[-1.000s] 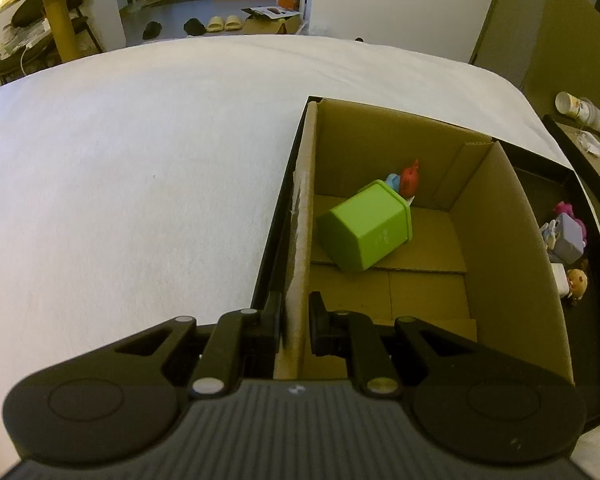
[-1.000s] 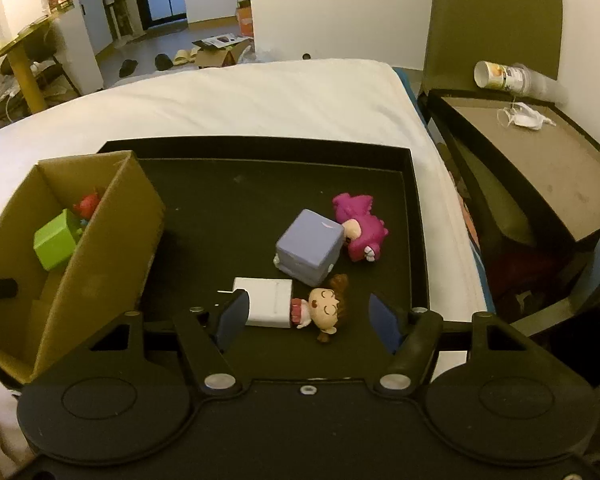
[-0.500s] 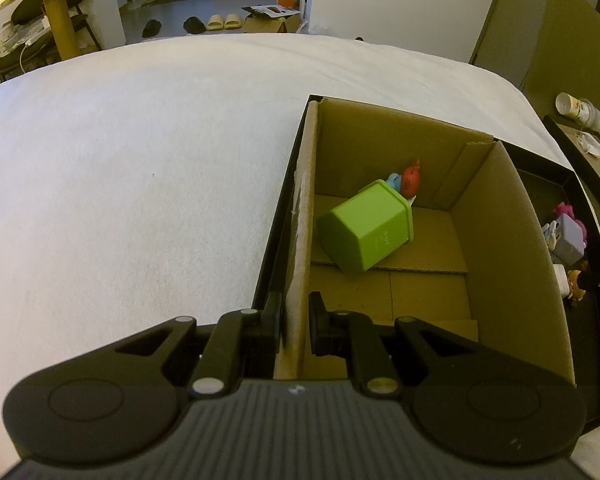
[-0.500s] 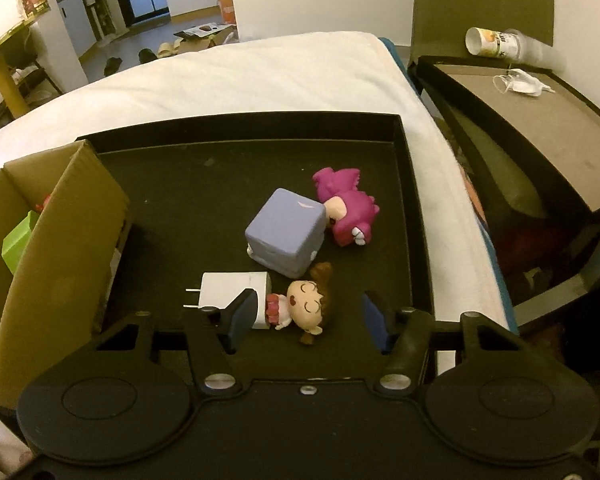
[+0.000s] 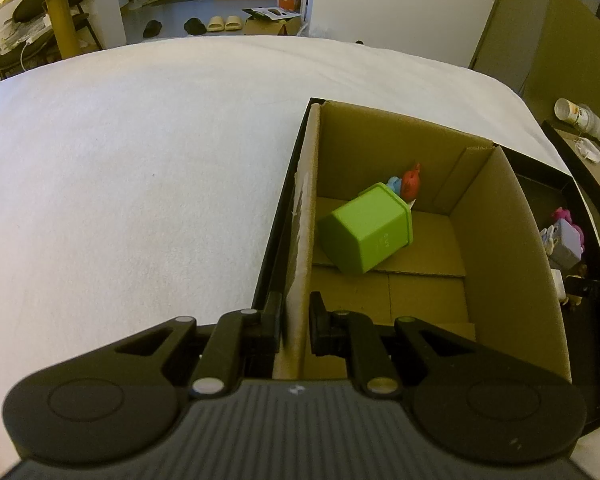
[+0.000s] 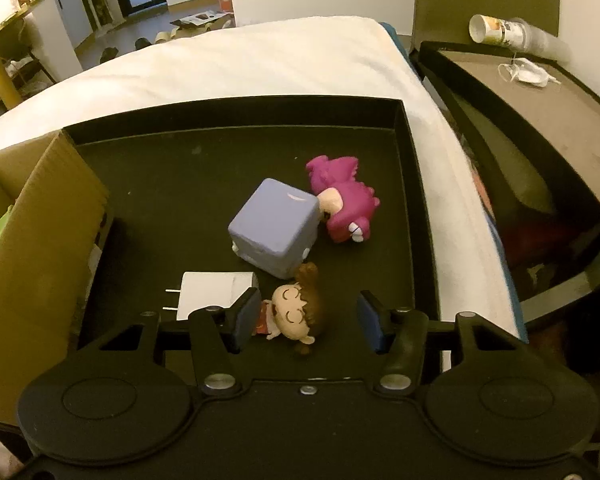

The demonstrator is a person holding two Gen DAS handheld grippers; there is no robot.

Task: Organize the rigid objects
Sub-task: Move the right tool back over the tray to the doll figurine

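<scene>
My left gripper (image 5: pixel 295 316) is shut on the near left wall of the cardboard box (image 5: pixel 300 240). Inside the box lie a green cube (image 5: pixel 366 234), a red figure (image 5: pixel 411 184) and a blue one (image 5: pixel 394 184). My right gripper (image 6: pixel 306 320) is open over the black tray (image 6: pixel 180 168), its jaws on either side of a small brown-haired doll (image 6: pixel 296 312). A white charger plug (image 6: pixel 216 292), a lilac cube (image 6: pixel 276 226) and a magenta dinosaur toy (image 6: pixel 346 204) lie just beyond it. The box also shows in the right wrist view (image 6: pixel 40 240).
The tray sits on a white bed (image 5: pixel 140 180). A dark side table (image 6: pixel 520 112) stands to the right with a paper cup (image 6: pixel 496 30) and a face mask (image 6: pixel 528 72). Slippers (image 5: pixel 224 22) lie on the far floor.
My right gripper has moved forward and down towards the doll, which now lies between its open jaws. The left gripper has not moved.
</scene>
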